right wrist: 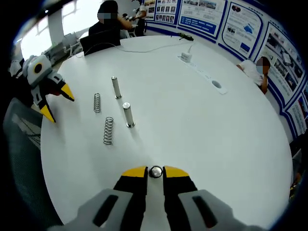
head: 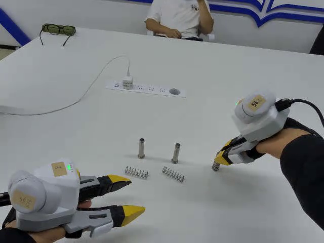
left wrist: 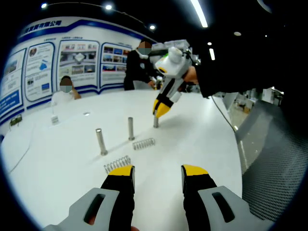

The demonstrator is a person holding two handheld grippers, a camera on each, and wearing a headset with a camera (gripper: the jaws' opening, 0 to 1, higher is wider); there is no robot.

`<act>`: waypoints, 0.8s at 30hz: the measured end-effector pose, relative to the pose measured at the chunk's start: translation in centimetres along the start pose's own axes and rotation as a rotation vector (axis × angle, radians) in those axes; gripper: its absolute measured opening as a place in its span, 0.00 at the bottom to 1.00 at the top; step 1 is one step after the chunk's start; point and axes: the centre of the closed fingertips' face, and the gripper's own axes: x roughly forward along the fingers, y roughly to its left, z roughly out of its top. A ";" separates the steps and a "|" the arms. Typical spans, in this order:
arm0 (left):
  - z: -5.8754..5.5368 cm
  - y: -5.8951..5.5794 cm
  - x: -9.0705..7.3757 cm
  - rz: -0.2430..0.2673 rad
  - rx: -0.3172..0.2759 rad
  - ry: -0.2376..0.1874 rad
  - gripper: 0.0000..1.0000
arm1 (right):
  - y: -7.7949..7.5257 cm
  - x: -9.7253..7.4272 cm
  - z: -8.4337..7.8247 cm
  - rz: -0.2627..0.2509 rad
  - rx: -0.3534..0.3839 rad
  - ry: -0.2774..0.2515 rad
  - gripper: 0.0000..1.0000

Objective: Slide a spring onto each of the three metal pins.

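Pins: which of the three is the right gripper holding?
The rightmost pin in the head view, clamped between the right gripper and its yellow tips. The left pin and middle pin stand free beside the loose springs.

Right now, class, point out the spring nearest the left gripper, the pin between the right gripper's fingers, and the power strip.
spring (head: pixel 136 172): head view, mid-coil.
pin (right wrist: pixel 155 172): right gripper view, round top.
power strip (head: pixel 152 89): head view, top face.
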 end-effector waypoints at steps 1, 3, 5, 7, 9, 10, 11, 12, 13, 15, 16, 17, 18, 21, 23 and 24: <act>0.0 0.0 0.0 0.000 0.000 -0.001 0.39 | 0.0 0.0 0.0 -0.002 -0.001 -0.002 0.16; 0.1 0.0 0.0 0.001 0.000 -0.003 0.39 | 0.1 -0.2 0.0 -0.005 -0.004 -0.002 0.18; 0.1 0.0 0.0 -0.001 0.001 -0.003 0.39 | 0.1 -0.5 0.1 -0.013 -0.015 -0.005 0.19; 0.1 0.0 0.0 -0.002 0.002 -0.003 0.39 | 0.1 -0.8 0.3 -0.021 -0.026 -0.011 0.20; 0.2 0.0 0.1 -0.002 0.002 -0.004 0.40 | 0.2 -1.2 0.5 -0.021 -0.031 -0.019 0.21; 0.2 0.0 0.1 -0.003 0.002 -0.004 0.40 | 0.2 -1.3 0.6 -0.024 -0.034 -0.022 0.21; 0.2 0.0 0.1 -0.003 0.002 -0.004 0.40 | 0.1 -1.4 0.7 -0.029 -0.039 -0.026 0.21; 0.2 -0.1 0.1 -0.004 0.003 -0.003 0.40 | 0.2 -1.5 0.9 -0.030 -0.043 -0.029 0.21; 0.2 -0.1 0.1 -0.005 0.003 -0.003 0.40 | 0.3 -1.6 1.0 -0.031 -0.045 -0.031 0.21; 0.2 -0.1 0.2 -0.006 0.004 -0.003 0.40 | 0.5 -1.9 1.5 -0.035 -0.058 -0.045 0.21; 0.2 -0.1 0.2 -0.007 0.004 -0.004 0.40 | 0.6 -2.0 1.7 -0.036 -0.062 -0.049 0.21; 0.3 -0.1 0.2 -0.007 0.005 -0.004 0.40 | 0.7 -2.1 2.0 -0.036 -0.068 -0.055 0.21; 0.3 -0.1 0.2 -0.008 0.006 -0.004 0.40 | 0.8 -2.2 2.2 -0.036 -0.071 -0.060 0.21; 0.3 -0.1 0.2 -0.008 0.008 -0.004 0.40 | 1.2 -2.4 2.8 -0.034 -0.079 -0.074 0.21; 0.4 -0.1 0.2 -0.009 0.010 -0.005 0.40 | 1.3 -2.3 3.2 -0.030 -0.084 -0.083 0.21; 0.4 -0.1 0.2 -0.009 0.010 -0.004 0.40 | 1.4 -2.2 3.2 -0.027 -0.085 -0.085 0.21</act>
